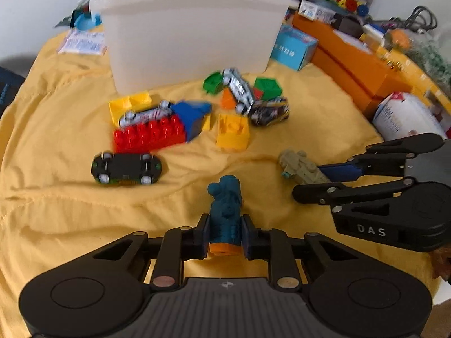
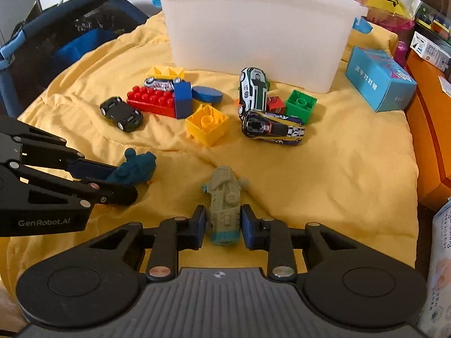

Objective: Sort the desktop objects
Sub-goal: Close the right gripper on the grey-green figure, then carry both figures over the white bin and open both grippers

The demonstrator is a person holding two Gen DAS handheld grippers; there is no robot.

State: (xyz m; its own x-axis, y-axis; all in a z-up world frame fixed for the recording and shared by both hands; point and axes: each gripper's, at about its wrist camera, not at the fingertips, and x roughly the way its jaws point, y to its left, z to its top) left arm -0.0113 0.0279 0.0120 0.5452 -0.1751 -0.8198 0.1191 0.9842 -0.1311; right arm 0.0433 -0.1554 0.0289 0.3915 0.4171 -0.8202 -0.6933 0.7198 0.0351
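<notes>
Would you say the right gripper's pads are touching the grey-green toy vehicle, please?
Touching. In the right wrist view, both blue pads press the sides of the grey-green toy vehicle with no gap showing; the right gripper is shut on it.

Even indoor light, soft shadows; left view motion-blurred, right sharper; fisheye bending edges.

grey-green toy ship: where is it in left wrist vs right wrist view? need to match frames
Left wrist: grey-green toy ship sits right of centre, at the tips of the right gripper entering from the right edge.
Right wrist: the same ship is bottom centre, between that gripper's own fingers.
Shared landmark: the white plastic bin stands at the far end of the yellow cloth in both views.
</notes>
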